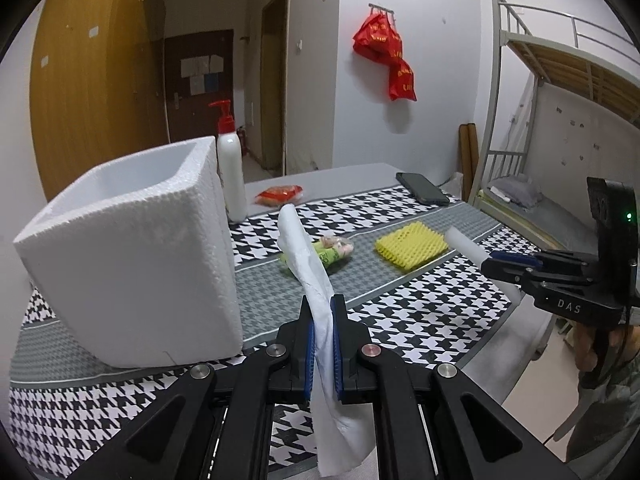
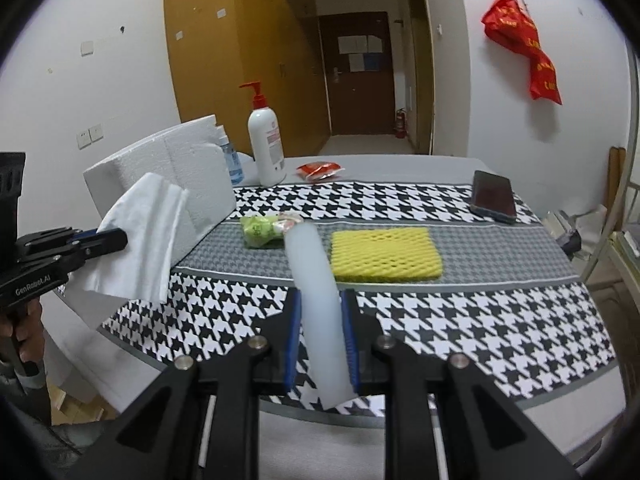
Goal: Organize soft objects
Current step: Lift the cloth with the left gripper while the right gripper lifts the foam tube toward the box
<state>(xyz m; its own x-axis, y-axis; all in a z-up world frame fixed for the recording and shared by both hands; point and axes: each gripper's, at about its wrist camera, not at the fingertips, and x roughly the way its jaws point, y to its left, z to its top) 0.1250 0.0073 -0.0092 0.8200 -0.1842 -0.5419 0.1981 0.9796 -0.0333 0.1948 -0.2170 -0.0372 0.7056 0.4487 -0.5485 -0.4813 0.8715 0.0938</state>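
My left gripper (image 1: 322, 312) is shut on a white paper towel (image 1: 308, 264), which rises past the pads and hangs below them; the same gripper (image 2: 120, 238) and towel (image 2: 140, 236) show at the left of the right wrist view. My right gripper (image 2: 320, 300) is shut on a white foam bar (image 2: 316, 292) that sticks out ahead and tilts left; this gripper (image 1: 490, 262) with the bar (image 1: 464, 242) shows at the right of the left wrist view. An open white foam box (image 1: 132, 248) stands on the left. A yellow foam net (image 2: 386, 256) and a green packet (image 2: 260, 230) lie on the table.
A houndstooth cloth (image 2: 480, 320) covers the table. A white pump bottle (image 2: 266, 148) and a small blue bottle (image 2: 234, 166) stand by the box. A red packet (image 2: 320, 170) and a dark phone (image 2: 494, 196) lie farther back. A bunk bed (image 1: 560, 120) stands on the right.
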